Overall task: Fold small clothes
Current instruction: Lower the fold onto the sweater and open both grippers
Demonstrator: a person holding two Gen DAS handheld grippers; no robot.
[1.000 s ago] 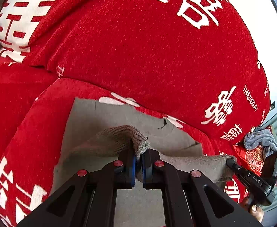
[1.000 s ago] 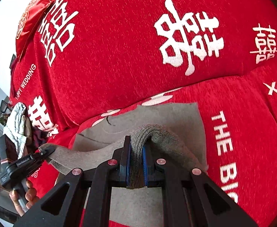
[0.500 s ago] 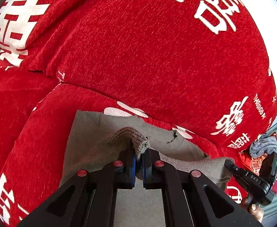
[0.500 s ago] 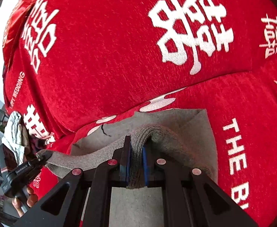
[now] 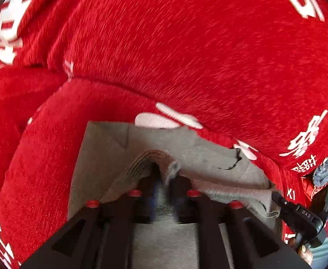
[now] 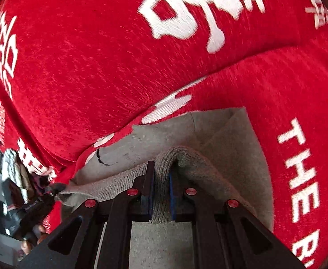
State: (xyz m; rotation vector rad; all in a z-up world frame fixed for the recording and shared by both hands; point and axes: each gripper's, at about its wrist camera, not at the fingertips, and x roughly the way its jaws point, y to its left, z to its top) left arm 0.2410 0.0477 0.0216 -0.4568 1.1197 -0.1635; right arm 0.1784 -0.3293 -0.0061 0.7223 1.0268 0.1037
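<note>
Left tongs (image 5: 164,180), low centre of the left wrist view, nipped tight on a raised ridge of the grey knit garment (image 5: 110,157); frame is motion-blurred, pads hard to make out. Right tongs (image 6: 160,179), low centre of the right wrist view, clamped on another fold of the same garment (image 6: 226,148), blue pads (image 6: 151,192) pressing the ribbed edge from both sides. Garment lies flat on the red sofa seat (image 5: 40,152), lower middle of both frames, with its near edge lifted and stretched between the two tongs. Small black mark on the fabric right of centre in the left view. Red backrest (image 6: 96,67) with white characters fills the upper half. Other tongs show at each frame's lower outer edge, gripping the garment's far corner. Grey cloth bundle (image 5: 327,172) at far right edge, left view.
</note>
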